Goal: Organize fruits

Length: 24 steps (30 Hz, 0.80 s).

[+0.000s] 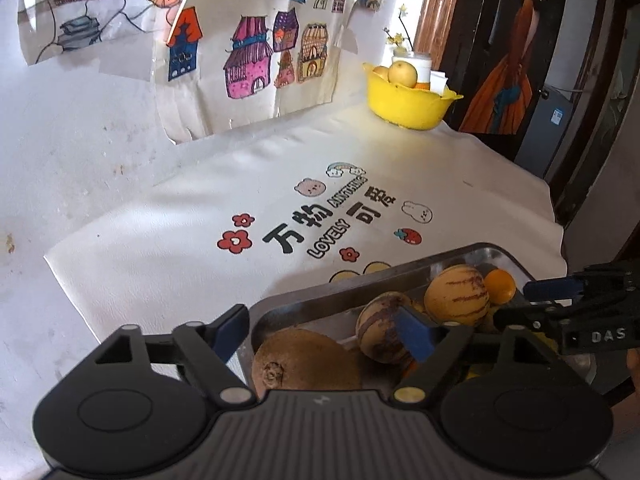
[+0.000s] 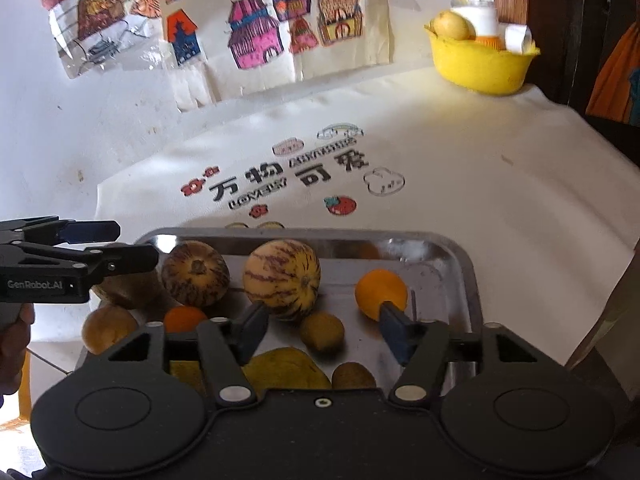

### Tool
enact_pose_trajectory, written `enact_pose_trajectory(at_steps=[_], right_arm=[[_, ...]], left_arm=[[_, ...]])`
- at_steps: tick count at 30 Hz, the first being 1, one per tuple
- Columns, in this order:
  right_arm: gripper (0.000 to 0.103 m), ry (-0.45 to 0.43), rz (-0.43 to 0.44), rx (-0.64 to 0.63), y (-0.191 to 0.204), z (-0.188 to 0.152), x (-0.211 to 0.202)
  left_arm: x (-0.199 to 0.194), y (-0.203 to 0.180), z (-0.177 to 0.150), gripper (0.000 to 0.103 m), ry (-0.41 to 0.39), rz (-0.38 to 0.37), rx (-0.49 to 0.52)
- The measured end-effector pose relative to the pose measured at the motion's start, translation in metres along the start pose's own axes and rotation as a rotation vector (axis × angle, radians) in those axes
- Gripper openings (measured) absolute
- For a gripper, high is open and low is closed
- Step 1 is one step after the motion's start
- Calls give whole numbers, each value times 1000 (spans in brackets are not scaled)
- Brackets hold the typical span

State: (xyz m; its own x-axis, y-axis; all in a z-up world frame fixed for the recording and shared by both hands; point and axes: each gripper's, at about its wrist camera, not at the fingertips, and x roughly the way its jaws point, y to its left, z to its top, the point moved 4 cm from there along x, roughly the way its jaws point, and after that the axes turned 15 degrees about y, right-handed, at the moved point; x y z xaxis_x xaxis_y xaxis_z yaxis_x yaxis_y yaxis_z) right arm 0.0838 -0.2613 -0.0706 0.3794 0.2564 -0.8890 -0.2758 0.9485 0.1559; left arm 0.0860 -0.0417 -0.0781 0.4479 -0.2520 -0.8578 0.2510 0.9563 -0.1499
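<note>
A metal tray (image 2: 452,252) at the table's near edge holds two striped melons (image 2: 282,276) (image 2: 195,273), oranges (image 2: 380,293), kiwis (image 2: 322,330) and a yellow fruit (image 2: 286,366). My right gripper (image 2: 322,334) is open just above the tray, over the small kiwi, empty. My left gripper (image 1: 320,334) is open over the tray's left end (image 1: 304,300), with a large kiwi (image 1: 306,360) between its fingers and a striped melon (image 1: 382,328) by its right finger. The left gripper also shows in the right wrist view (image 2: 100,248). A yellow bowl (image 2: 478,62) with fruit stands at the far right corner.
A white tablecloth with printed cartoons and lettering (image 2: 280,172) covers the table. Children's drawings (image 1: 256,52) hang on the wall behind. A white jar with yellow flowers (image 1: 412,58) stands behind the bowl. A dark door frame (image 1: 560,80) is at the right.
</note>
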Motion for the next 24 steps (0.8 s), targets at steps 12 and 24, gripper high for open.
enact_pose_trajectory(at_steps=[12, 24], right_arm=[[102, -136, 9, 39, 14, -13, -70], [102, -156, -36, 67, 48, -57, -108]], left_arm=[[-34, -9, -1, 102, -35, 16, -2], [-67, -19, -35, 102, -17, 40, 22]])
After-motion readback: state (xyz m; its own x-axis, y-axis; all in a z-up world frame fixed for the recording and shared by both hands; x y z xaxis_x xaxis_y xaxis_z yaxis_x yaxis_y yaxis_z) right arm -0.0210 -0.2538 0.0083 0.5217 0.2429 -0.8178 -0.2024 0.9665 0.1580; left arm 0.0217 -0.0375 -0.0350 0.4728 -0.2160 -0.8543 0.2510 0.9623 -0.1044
